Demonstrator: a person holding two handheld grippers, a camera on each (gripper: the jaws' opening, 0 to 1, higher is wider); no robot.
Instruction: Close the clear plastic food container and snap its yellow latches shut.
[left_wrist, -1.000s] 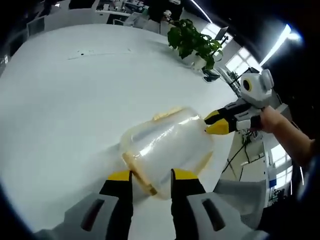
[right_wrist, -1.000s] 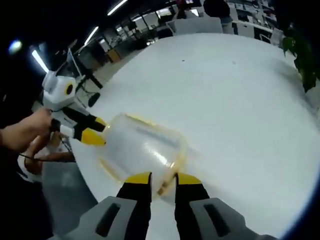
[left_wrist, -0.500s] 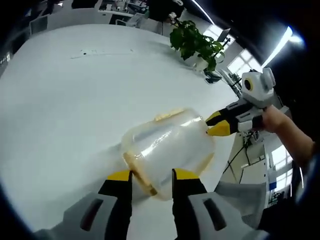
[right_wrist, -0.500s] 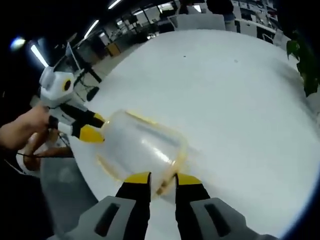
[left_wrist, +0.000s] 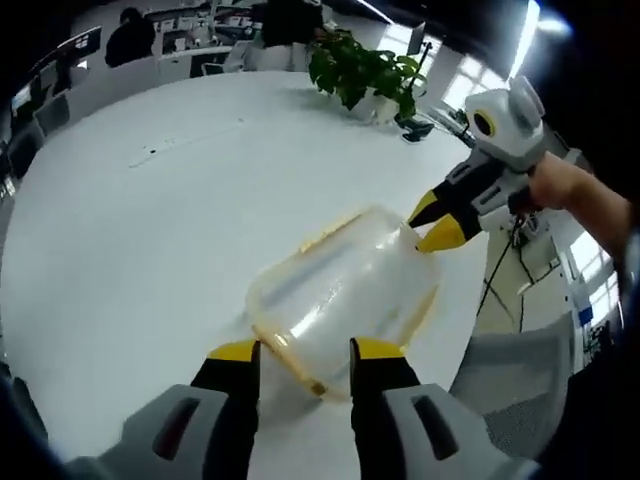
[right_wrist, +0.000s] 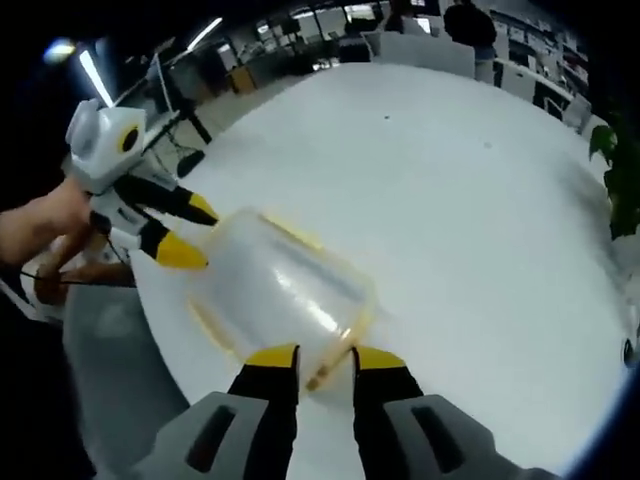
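The left gripper (left_wrist: 302, 352) stands part open with its jaws either side of one short end of the container (left_wrist: 340, 298), and the right gripper (right_wrist: 323, 356) does the same at the other end. The container sits near the table (left_wrist: 140, 230) edge, lid apparently on. Whether its yellow latches (left_wrist: 290, 357) are snapped cannot be told; that step seems left.

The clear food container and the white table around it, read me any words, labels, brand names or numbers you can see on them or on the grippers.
None can be read.
Clear food container: no label or print shows on it.
White table: a thin strip lies far off on it; whether it bears any writing cannot be told.
Left gripper and right gripper: plain yellow, black and grey, no lettering shows.
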